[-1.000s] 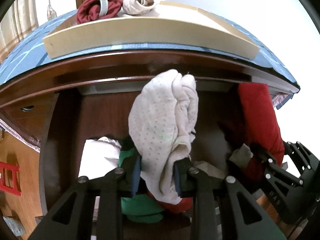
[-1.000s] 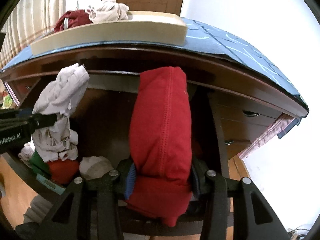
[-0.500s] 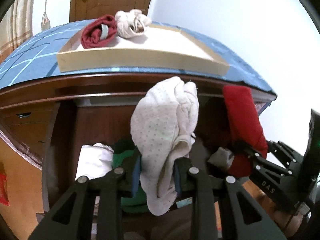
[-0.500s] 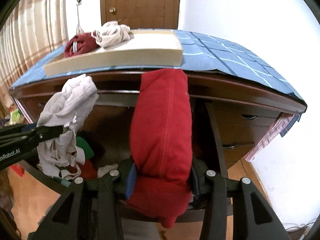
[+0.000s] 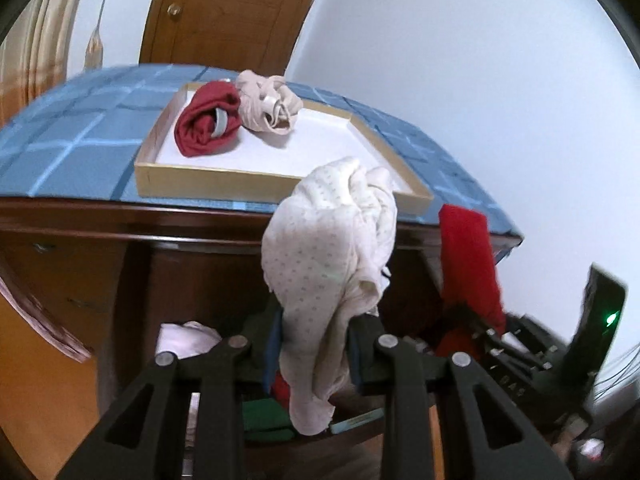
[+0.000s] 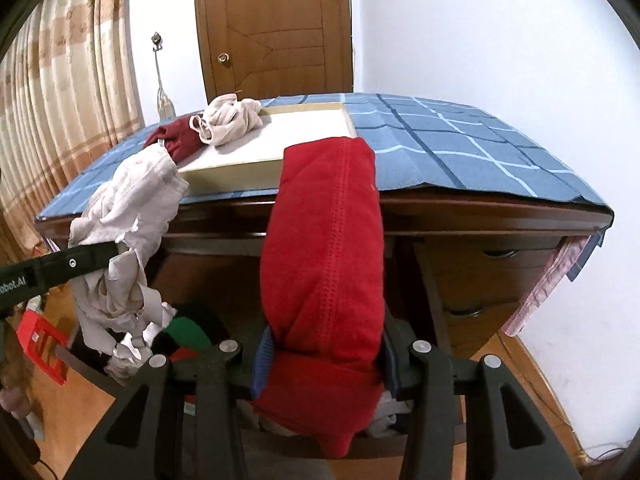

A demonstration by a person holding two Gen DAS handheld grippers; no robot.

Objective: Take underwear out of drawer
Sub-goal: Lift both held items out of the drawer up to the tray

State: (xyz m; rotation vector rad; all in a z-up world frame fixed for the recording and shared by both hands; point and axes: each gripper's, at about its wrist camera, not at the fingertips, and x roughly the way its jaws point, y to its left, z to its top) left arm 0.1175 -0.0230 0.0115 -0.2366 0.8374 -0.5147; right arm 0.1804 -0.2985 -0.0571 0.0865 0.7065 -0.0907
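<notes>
My left gripper (image 5: 314, 344) is shut on white dotted underwear (image 5: 328, 256) and holds it above the open drawer (image 5: 280, 428), just below the table edge. It also shows in the right wrist view (image 6: 124, 216). My right gripper (image 6: 324, 356) is shut on red underwear (image 6: 324, 256), held above the drawer; it shows at the right in the left wrist view (image 5: 468, 256). The drawer holds green (image 5: 264, 420) and white (image 5: 184, 340) clothes.
A shallow wooden tray (image 5: 224, 178) on the blue checked tablecloth (image 6: 460, 148) holds a rolled dark red garment (image 5: 206, 124) and a beige one (image 5: 266, 106). A wooden door (image 6: 276, 28) and curtains (image 6: 52, 92) stand behind. Closed drawers (image 6: 488, 280) are at the right.
Both grippers have risen with their underwear from inside the drawer to about the height of the table top; the tray's inside has come into view.
</notes>
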